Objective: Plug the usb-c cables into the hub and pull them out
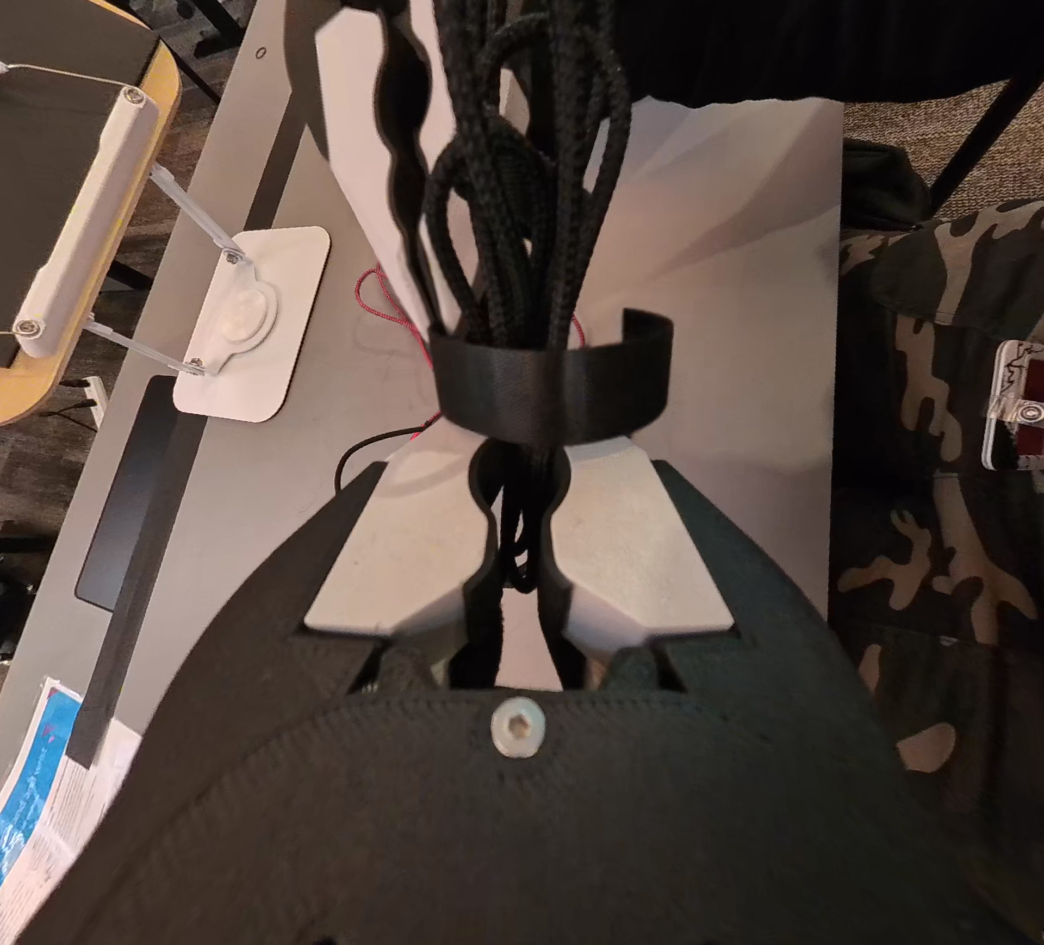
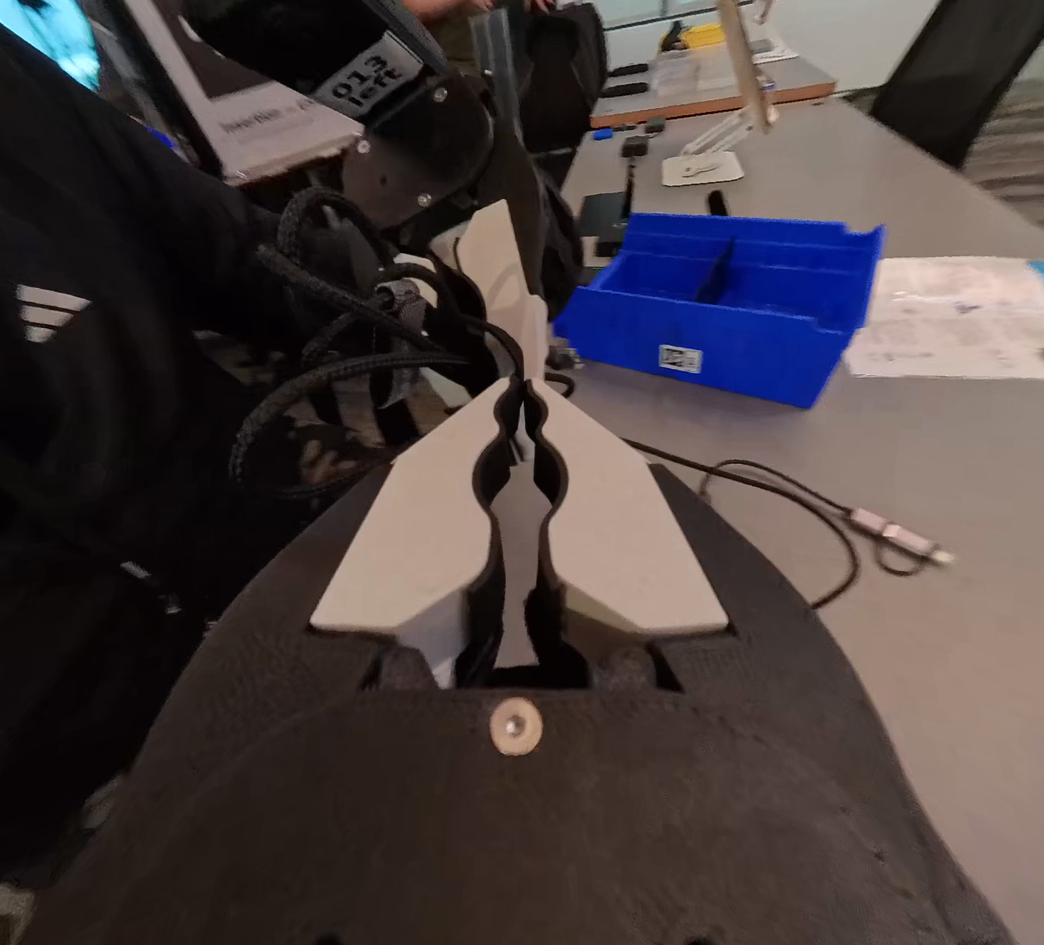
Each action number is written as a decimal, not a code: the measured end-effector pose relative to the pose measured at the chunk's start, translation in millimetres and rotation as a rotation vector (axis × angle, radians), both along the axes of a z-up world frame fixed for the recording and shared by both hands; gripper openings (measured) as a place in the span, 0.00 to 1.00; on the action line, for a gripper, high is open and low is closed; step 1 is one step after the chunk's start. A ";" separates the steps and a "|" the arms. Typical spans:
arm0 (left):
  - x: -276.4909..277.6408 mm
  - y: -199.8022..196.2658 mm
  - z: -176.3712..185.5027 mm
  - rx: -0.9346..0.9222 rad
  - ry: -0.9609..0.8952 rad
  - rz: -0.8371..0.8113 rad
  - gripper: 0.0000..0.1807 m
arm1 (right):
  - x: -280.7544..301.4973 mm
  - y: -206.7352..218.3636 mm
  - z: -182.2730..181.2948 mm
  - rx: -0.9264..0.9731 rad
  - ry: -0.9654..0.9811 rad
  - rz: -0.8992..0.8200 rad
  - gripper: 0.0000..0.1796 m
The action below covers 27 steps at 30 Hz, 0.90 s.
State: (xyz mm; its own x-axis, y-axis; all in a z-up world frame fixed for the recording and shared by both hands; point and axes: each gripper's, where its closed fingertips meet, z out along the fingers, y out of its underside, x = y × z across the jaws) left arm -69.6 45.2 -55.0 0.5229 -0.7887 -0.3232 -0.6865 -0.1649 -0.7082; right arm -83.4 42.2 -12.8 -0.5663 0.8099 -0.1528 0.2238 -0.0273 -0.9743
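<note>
In the left wrist view my left gripper (image 1: 520,457) is shut on a bundle of black braided cables (image 1: 508,195) and holds it above the grey table (image 1: 734,353). A black strap (image 1: 542,381) wraps the bundle just past my fingertips, and its free end sticks out to the right. In the right wrist view my right gripper (image 2: 522,388) is shut, its tips pinching the black strap (image 2: 500,339) where it curves off the bundle (image 2: 350,353). One right finger (image 1: 361,155) shows beside the bundle in the left wrist view. The left gripper (image 2: 497,291) shows in the right wrist view.
A blue divided bin (image 2: 729,308) stands on the table (image 2: 734,466), with papers (image 2: 949,313) to its right. A thin black cable with a silver adapter (image 2: 892,531) lies nearer. A white stand (image 1: 248,319) and a red cord (image 1: 373,296) sit at the left. A person stands in the background. Both grippers' tips are close together, under 4 cm apart.
</note>
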 end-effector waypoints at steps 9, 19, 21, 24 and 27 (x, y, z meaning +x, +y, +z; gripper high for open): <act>2.1 -3.3 6.3 -0.015 -0.053 -0.016 0.00 | -0.5 11.6 2.6 0.358 0.165 -0.148 0.00; -2.8 0.1 10.8 -0.024 -0.107 0.004 0.00 | 3.9 1.2 -3.1 0.306 0.181 -0.109 0.00; -1.0 -0.5 12.1 -0.025 -0.123 -0.002 0.00 | 6.2 -2.5 -0.2 0.217 0.161 -0.082 0.00; -1.2 -0.3 12.5 -0.032 -0.139 -0.004 0.00 | 6.1 -2.8 2.3 0.133 0.134 -0.093 0.00; -0.8 -0.8 15.3 -0.035 -0.170 -0.013 0.00 | 6.9 -5.2 6.0 0.043 0.107 -0.083 0.00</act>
State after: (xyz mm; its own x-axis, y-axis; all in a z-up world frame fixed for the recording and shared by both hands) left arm -70.5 44.4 -39.7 0.5576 -0.8049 -0.2031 -0.5593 -0.1835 -0.8084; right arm -76.5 36.9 -6.7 -0.5087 0.8589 -0.0595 0.1173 0.0006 -0.9931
